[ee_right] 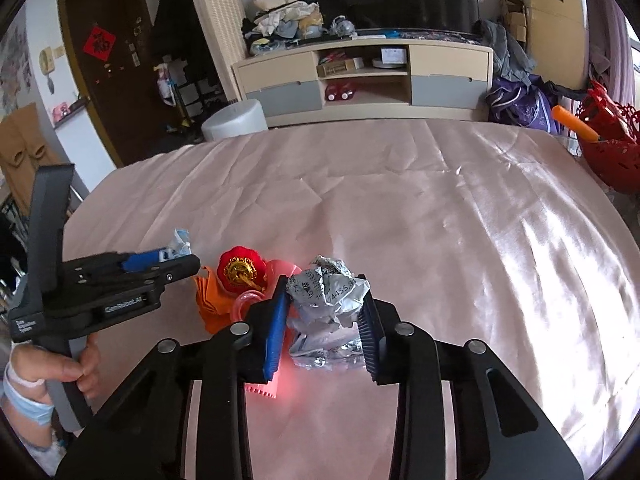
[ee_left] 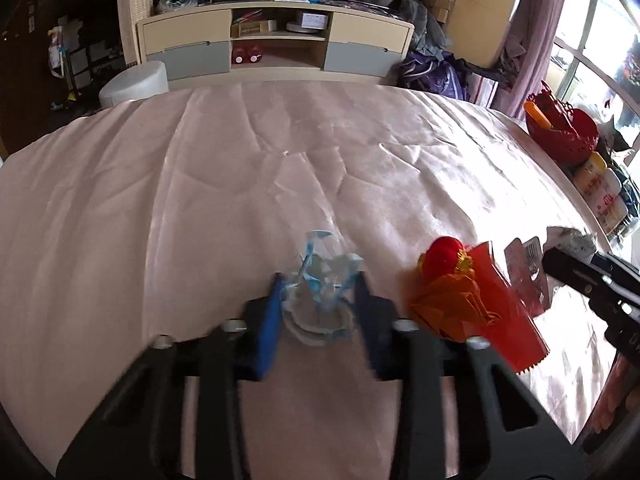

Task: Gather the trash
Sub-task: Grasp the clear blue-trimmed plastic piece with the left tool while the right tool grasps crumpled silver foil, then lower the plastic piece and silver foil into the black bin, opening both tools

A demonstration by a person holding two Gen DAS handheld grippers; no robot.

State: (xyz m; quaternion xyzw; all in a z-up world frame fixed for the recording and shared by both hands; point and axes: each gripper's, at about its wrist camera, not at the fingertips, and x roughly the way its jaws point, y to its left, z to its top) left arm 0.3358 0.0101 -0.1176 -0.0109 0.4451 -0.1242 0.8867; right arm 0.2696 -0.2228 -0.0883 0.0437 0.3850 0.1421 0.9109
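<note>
My left gripper [ee_left: 319, 286] is shut on a crumpled clear and blue plastic wrapper [ee_left: 322, 280], held just above the pink tablecloth [ee_left: 200, 184]. It also shows in the right wrist view [ee_right: 176, 254] with the wrapper [ee_right: 181, 240] at its tip. My right gripper [ee_right: 325, 294] is shut on a crumpled silver foil wrapper [ee_right: 326, 300] above the cloth. It shows in the left wrist view [ee_left: 560, 258] with the foil [ee_left: 570, 238]. Between them lie a red and gold ornament [ee_right: 240, 270], orange paper [ee_right: 210, 304] and a red plastic sheet [ee_left: 504, 312].
A red basket [ee_right: 610, 148] with an orange handle stands at the table's far right edge. Jars [ee_left: 602, 192] stand beside it. A cabinet [ee_right: 360, 80] stands beyond the table. A white stool [ee_right: 236, 120] is at the far left edge.
</note>
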